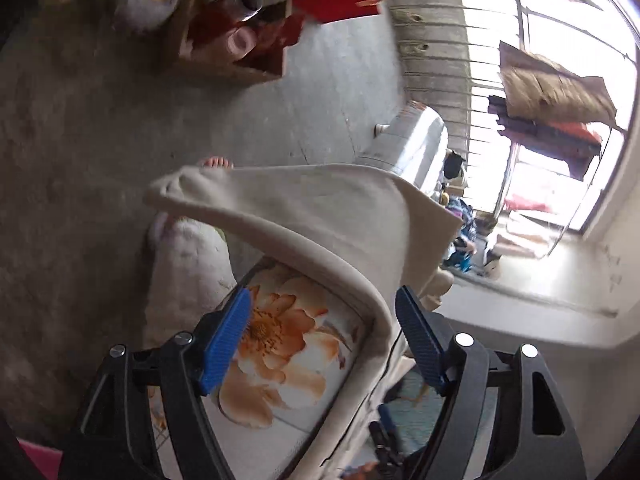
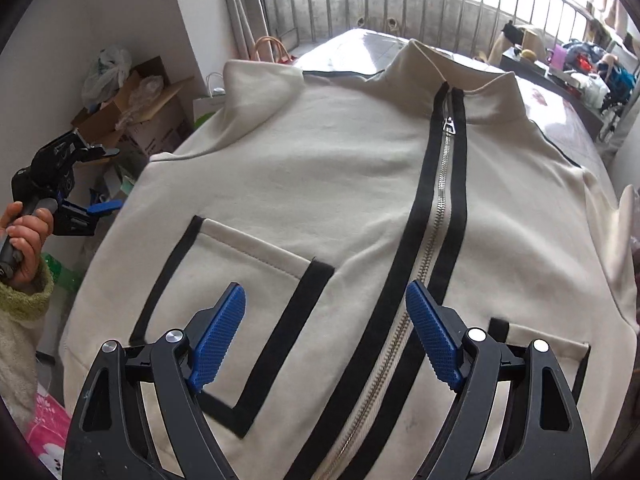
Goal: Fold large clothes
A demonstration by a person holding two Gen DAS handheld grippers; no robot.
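Note:
A cream zip-up jacket [image 2: 320, 184] with black trim, a central zipper [image 2: 440, 200] and patch pockets lies front-up, spread across the bed. Its left sleeve is folded over the body near the collar. My right gripper [image 2: 326, 320] is open and empty above the jacket's lower front, between the left pocket and the zipper. My left gripper [image 1: 324, 320] is open, held off the bed's left edge; it also shows in the right wrist view [image 2: 106, 180], held by a hand. In the left wrist view a cream sleeve or edge of the jacket [image 1: 312, 208] drapes across in front of the open jaws, not gripped.
The bed has a floral sheet [image 1: 276, 344]. Cardboard boxes and bags [image 2: 132, 112] stand on the floor left of the bed. A barred balcony railing [image 2: 400, 4] is beyond the bed. Cluttered items [image 2: 580, 68] sit at the right. Concrete floor [image 1: 80, 120] lies below.

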